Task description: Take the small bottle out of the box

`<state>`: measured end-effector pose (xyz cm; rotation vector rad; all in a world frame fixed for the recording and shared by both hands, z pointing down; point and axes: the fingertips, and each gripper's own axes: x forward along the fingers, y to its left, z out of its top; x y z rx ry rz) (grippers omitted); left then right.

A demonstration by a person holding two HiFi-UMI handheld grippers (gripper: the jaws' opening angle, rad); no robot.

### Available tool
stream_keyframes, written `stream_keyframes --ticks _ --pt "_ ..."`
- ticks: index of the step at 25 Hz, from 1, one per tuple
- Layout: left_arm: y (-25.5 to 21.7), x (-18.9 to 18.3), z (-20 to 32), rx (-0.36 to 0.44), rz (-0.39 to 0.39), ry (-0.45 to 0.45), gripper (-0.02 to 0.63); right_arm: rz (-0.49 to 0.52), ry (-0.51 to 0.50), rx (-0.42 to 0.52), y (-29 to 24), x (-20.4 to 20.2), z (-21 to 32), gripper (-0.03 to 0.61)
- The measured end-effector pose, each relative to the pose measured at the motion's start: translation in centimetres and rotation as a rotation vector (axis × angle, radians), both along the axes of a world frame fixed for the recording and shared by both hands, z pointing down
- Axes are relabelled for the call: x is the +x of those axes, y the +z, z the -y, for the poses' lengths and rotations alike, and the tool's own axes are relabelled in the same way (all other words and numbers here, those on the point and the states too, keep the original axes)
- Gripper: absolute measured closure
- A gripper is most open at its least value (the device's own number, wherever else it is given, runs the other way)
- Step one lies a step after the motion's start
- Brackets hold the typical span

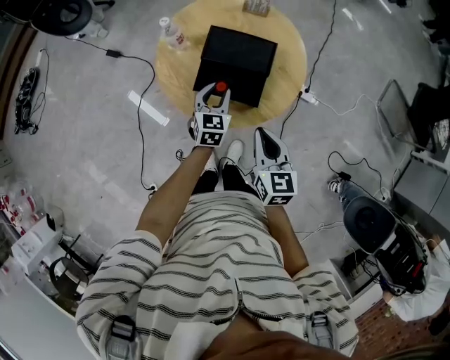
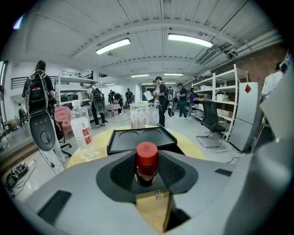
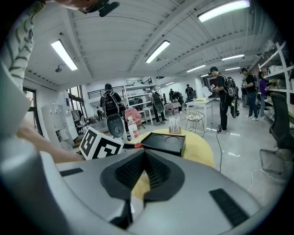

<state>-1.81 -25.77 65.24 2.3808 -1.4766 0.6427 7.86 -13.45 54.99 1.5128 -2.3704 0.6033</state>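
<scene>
One bottle (image 2: 146, 161) sits clamped upright in the left claw (image 2: 147, 175), with the box (image 2: 140, 140) just beyond. Right claw (image 3: 143, 170) is closed and empty. Recommend a steady grip, then lowering it vertically onto the tabletop (image 2: 195, 153) short of the box.

I see one round wooden table (image 1: 176, 70) standing on the grey floor (image 1: 91, 155). A black box (image 1: 235, 60) sits on its near half; the top of the box shows two round recesses. A water bottle (image 1: 172, 34) stands upright near the left rim, apart from the box. A small holder (image 1: 256, 7) stands at the far rim. Cables (image 1: 143, 133), a white strip (image 1: 148, 107) and a power strip (image 1: 309, 97) lie on the floor beside the table.
</scene>
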Motion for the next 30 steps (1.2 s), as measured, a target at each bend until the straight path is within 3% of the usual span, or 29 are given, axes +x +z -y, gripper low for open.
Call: stream_keyframes --ticks 14,22,30 --pt "-3.1 1.2 -1.8 0.038 -0.01 0.011 0.465 0.019 -0.001 0.059 -1.2 0.7 -0.4 0.56" --pt "-5.7 -0.9 -6.7 0.069 -0.018 0.039 0.465 0.016 0.009 0.108 -3.3 -1.7 -4.2 0.56" --pt "-7.6 -1.1 -7.6 0.095 -0.032 0.055 0.465 0.019 -0.002 0.124 -3.9 -2.2 -4.2 0.561"
